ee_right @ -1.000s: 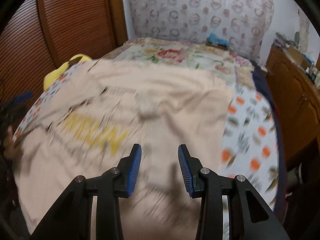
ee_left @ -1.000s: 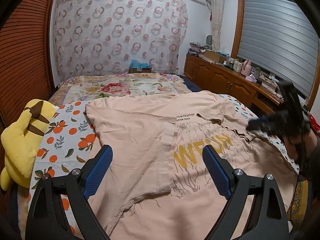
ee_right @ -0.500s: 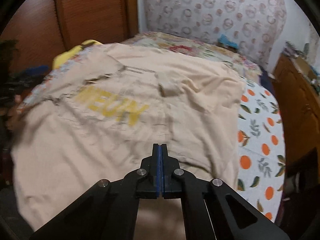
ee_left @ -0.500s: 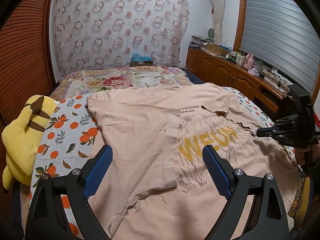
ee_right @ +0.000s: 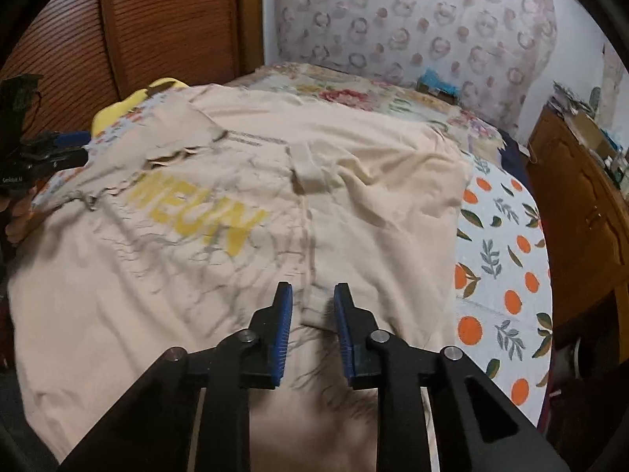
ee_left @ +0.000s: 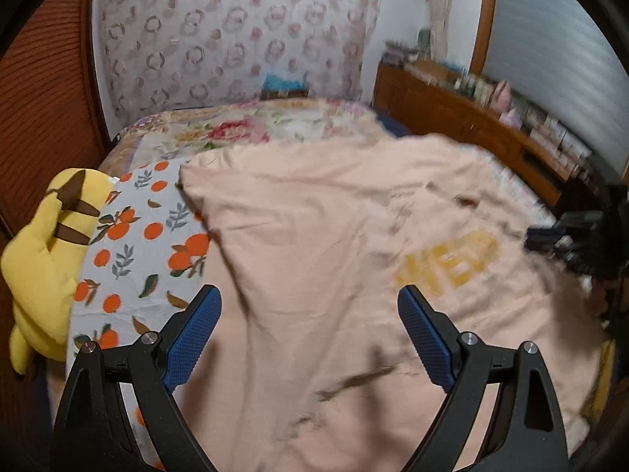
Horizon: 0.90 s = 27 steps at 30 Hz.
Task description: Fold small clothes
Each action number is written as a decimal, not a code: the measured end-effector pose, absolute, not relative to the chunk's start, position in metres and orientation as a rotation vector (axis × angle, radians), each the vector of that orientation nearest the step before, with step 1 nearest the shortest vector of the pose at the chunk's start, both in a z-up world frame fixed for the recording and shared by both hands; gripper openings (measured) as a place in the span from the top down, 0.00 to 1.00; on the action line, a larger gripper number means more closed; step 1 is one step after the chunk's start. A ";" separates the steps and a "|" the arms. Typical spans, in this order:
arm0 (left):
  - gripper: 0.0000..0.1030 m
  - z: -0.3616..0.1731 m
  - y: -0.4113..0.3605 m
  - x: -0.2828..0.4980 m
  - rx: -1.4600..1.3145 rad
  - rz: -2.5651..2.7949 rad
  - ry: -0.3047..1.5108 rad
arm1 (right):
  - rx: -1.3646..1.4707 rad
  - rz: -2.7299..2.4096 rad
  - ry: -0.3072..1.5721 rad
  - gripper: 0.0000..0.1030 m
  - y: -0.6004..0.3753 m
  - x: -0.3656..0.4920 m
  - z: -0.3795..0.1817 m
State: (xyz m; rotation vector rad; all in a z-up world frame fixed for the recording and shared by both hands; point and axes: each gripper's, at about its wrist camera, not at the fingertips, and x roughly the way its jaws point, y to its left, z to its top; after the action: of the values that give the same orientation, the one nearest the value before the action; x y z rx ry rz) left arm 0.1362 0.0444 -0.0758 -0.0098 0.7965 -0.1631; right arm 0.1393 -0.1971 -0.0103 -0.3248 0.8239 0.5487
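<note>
Peach shirt (ee_right: 354, 204) lies spread across my bed (ee_right: 499, 244), orange-print sheet bare along both side edges. My left tongs (ee_left: 310, 330) gape wide above it. My right tongs (ee_right: 312, 320) stand narrowly parted over a fold edge.

The left wrist view looks low along the bed (ee_left: 145, 244) from its near left side toward the curtain (ee_left: 236, 35), with the left gripper (ee_left: 310, 334) close over the shirt (ee_left: 314, 236). The right wrist view looks from the near right side, angled toward the wardrobe (ee_right: 157, 19), its right gripper (ee_right: 312, 330) close over the shirt (ee_right: 354, 204). Both share the shirt, plush (ee_left: 43, 259) and curtain, and each catches the other gripper at its edge.
</note>
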 end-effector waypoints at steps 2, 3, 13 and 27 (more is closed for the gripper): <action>0.11 -0.079 0.044 0.141 0.029 -0.152 0.812 | -0.325 0.546 0.834 0.78 -0.196 0.143 -0.015; 0.11 -0.081 0.044 0.143 0.045 -0.148 0.816 | -0.331 0.546 0.835 0.78 -0.195 0.144 -0.017; 0.11 -0.081 0.052 0.149 0.044 -0.140 0.820 | -0.314 0.633 0.799 0.95 -0.192 0.131 -0.001; 0.11 -0.071 0.088 0.177 -0.010 -0.090 0.815 | -0.283 0.545 0.788 0.51 -0.212 0.179 0.004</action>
State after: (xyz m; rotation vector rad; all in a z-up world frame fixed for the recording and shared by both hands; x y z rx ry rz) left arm 0.1767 0.0878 -0.0713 -0.0097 0.8145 -0.0898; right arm 0.1791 -0.2123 0.0040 -0.2829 0.7884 0.5447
